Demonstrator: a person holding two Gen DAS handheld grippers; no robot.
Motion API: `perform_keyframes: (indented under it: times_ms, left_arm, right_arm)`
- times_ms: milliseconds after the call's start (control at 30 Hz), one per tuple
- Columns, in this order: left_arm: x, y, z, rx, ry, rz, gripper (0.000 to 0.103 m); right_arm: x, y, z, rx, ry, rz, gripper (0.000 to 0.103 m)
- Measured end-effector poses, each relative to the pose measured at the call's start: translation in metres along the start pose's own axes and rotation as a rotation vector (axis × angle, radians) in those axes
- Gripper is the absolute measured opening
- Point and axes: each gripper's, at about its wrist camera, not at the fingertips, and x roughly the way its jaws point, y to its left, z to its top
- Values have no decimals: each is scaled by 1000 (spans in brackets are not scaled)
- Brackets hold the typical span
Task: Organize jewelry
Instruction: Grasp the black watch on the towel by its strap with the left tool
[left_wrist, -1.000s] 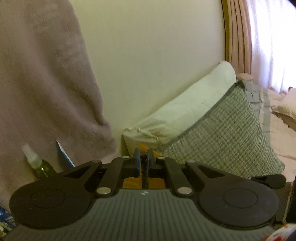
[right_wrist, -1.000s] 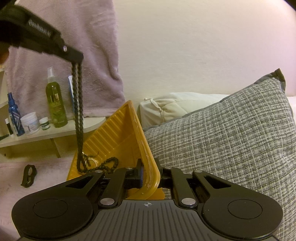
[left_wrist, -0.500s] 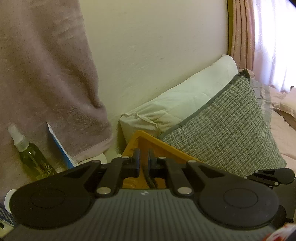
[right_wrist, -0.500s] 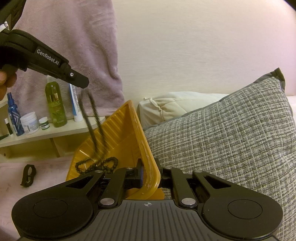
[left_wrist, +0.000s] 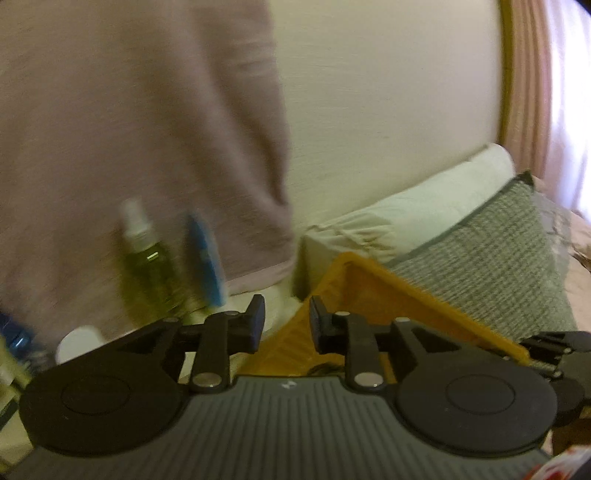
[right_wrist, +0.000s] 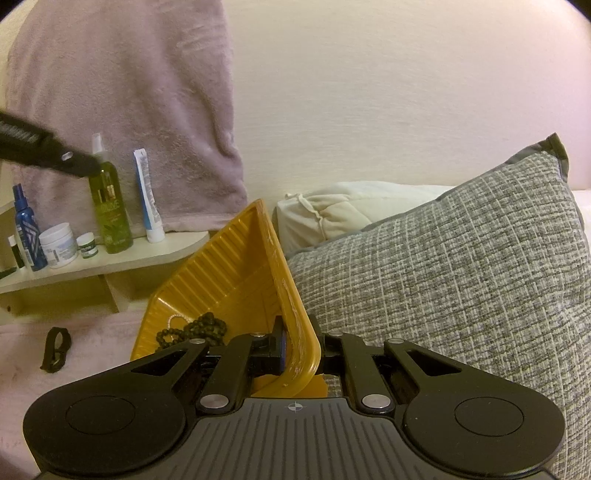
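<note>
Dropped from the just-opened, now empty left gripper, the black beaded necklace lies in the ribbed yellow plastic tray, whose rim the right gripper clamps, one piece seemingly stowed.

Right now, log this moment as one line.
left tongs: just opened, empty | right tongs: shut on yellow tray rim | black bead necklace: in tray

Yellow ribbed tray tilted, near rim clamped in right gripper; black beaded necklace heaped inside, left of gripper.
</note>
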Motion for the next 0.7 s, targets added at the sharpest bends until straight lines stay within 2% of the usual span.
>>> perform_keyframes:
  times_ms: [167, 400, 633, 700]
  left_arm:
    - [-18, 29, -29, -118, -15, 100, 24]
    - [-32, 57, -78, -187, 1, 273, 30]
    - [-38, 89, -130, -309, 27, 361, 39]
    - [-40, 95, -142, -336, 29, 376, 46]
  right_arm:
    - [0, 0, -1, 4, 0, -4, 10]
    - [-1, 2, -1, -1, 1, -6, 9]
    - [0, 4, -1, -11, 2, -11, 9]
    - [1, 5, 0, -13, 1, -12, 9]
